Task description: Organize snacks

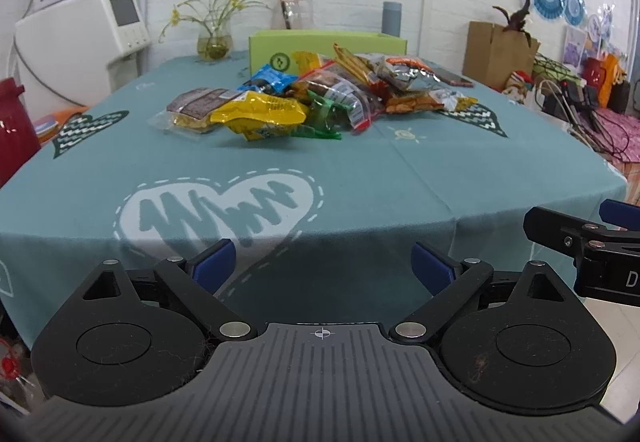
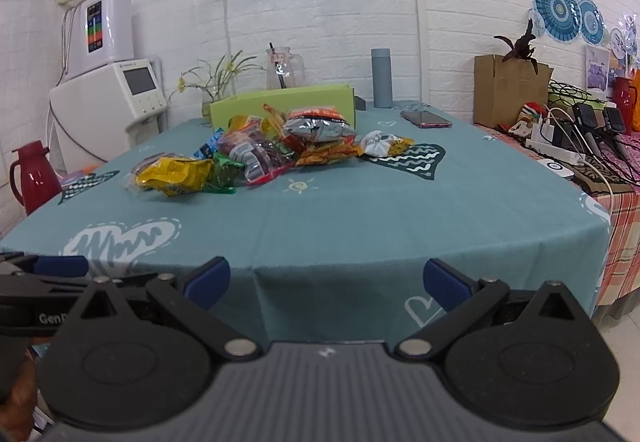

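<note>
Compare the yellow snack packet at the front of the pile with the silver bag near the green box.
The yellow snack packet lies low at the pile's near left edge; the silver bag sits higher, at the back, just before the green box. The yellow one is opaque yellow, the silver one shiny with an orange top. Both are sealed, crinkled and untouched.

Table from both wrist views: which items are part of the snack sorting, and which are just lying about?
Job:
snack pile
yellow packet
silver bag
green box

Lying about:
phone
grey flask
glass jug
flower vase
</note>
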Demonstrator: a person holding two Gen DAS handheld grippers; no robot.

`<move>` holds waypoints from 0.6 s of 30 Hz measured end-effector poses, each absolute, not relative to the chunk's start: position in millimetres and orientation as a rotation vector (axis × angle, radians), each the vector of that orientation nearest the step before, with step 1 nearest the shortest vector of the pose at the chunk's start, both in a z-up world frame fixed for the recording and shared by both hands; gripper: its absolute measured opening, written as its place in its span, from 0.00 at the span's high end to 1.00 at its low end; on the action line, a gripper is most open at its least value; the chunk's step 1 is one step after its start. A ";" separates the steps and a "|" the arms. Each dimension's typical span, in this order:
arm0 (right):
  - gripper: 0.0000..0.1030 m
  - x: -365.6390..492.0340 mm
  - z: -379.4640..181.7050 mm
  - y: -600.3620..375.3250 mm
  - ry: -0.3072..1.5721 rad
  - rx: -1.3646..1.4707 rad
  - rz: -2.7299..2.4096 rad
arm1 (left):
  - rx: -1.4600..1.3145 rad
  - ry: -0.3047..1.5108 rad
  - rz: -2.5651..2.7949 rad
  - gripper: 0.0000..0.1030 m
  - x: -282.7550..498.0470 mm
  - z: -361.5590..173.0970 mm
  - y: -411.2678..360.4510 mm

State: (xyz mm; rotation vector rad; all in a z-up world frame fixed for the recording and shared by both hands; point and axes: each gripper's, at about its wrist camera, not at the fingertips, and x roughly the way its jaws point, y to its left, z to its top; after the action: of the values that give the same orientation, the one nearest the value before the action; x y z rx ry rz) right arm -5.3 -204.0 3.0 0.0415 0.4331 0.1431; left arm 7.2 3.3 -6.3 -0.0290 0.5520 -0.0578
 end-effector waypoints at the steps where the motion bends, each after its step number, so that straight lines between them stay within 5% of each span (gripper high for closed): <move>1: 0.00 -5.0 2.6 -203.7 0.435 0.039 0.143 | -0.030 0.554 -0.059 0.19 7.4 -6.6 3.6; 18: 0.00 -3.8 -0.7 -200.4 0.440 0.026 0.144 | -0.009 0.560 -0.071 0.16 7.2 -12.0 -1.9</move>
State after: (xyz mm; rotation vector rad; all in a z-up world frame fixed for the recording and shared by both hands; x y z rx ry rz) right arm -3.8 -200.4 -0.7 0.0258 0.4401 0.1442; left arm 7.2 -1.9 -12.0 -0.0092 0.5596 -0.0712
